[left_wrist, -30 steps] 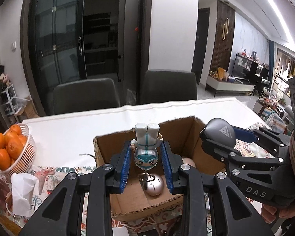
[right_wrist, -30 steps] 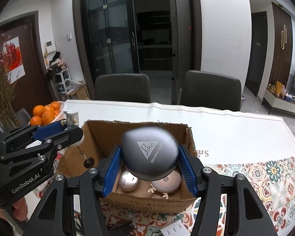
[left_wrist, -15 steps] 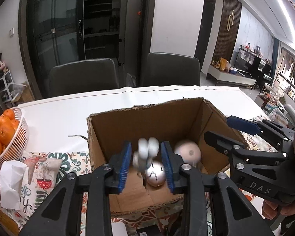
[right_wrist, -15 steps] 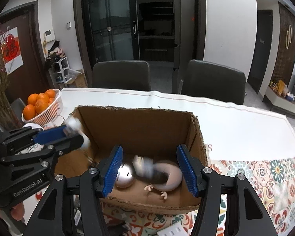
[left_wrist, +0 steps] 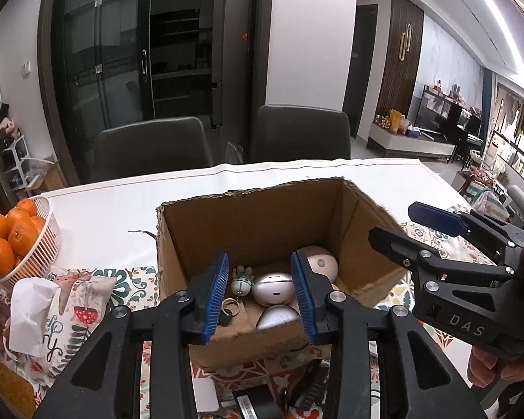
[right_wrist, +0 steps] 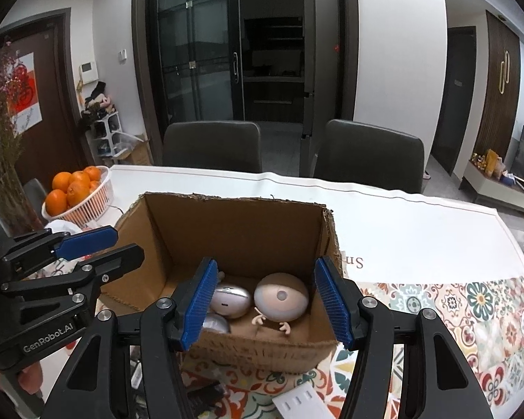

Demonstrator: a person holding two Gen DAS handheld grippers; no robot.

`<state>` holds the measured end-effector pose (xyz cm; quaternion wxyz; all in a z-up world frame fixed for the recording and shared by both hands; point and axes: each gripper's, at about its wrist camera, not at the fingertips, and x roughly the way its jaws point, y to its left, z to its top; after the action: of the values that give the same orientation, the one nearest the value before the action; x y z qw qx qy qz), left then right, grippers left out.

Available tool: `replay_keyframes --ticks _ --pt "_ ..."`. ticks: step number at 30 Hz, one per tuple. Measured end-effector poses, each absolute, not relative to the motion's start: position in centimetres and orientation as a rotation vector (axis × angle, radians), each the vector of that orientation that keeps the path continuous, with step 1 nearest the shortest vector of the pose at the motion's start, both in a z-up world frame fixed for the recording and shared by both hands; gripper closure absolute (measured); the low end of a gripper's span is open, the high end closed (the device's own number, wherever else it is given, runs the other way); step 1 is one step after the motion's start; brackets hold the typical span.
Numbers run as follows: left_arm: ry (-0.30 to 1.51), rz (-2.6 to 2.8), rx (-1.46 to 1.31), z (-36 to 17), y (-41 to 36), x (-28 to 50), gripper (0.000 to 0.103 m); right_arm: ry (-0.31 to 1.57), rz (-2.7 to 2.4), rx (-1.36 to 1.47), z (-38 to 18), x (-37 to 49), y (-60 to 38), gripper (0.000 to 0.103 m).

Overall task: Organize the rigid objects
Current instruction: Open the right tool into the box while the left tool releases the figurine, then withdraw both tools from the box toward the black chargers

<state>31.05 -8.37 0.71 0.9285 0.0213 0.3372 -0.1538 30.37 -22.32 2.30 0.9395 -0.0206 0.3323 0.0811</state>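
An open cardboard box (left_wrist: 248,220) (right_wrist: 234,230) stands on the table. Inside lie a small figurine keychain (left_wrist: 241,281) with rings, a silver oval case (left_wrist: 274,288) (right_wrist: 228,302), a grey rounded object (left_wrist: 277,316) and a beige round-headed doll (left_wrist: 319,263) (right_wrist: 281,296). My left gripper (left_wrist: 260,293) is open and empty, just above the box's near edge. My right gripper (right_wrist: 265,300) is open and empty over the box's near side; it also shows in the left wrist view (left_wrist: 401,227).
A white basket of oranges (left_wrist: 15,241) (right_wrist: 77,192) stands at the left with crumpled tissue (left_wrist: 31,310) near it. A patterned cloth (right_wrist: 471,310) covers the near table. Small devices (left_wrist: 248,401) lie in front of the box. Two dark chairs (right_wrist: 213,146) stand behind.
Both grippers opened. The figurine keychain fell from the left gripper and the grey round object from the right gripper; both now lie in the box.
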Motion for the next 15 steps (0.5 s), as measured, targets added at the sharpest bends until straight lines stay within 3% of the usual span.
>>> replay_keyframes --ticks 6,15 --pt "0.667 -0.316 0.060 1.4 -9.0 28.9 0.065 0.641 0.156 -0.027 3.2 28.3 -23.2 0.043" --pt "0.625 -0.323 0.085 1.8 -9.8 26.0 0.054 0.598 0.132 -0.030 4.1 25.2 -24.4 0.040"
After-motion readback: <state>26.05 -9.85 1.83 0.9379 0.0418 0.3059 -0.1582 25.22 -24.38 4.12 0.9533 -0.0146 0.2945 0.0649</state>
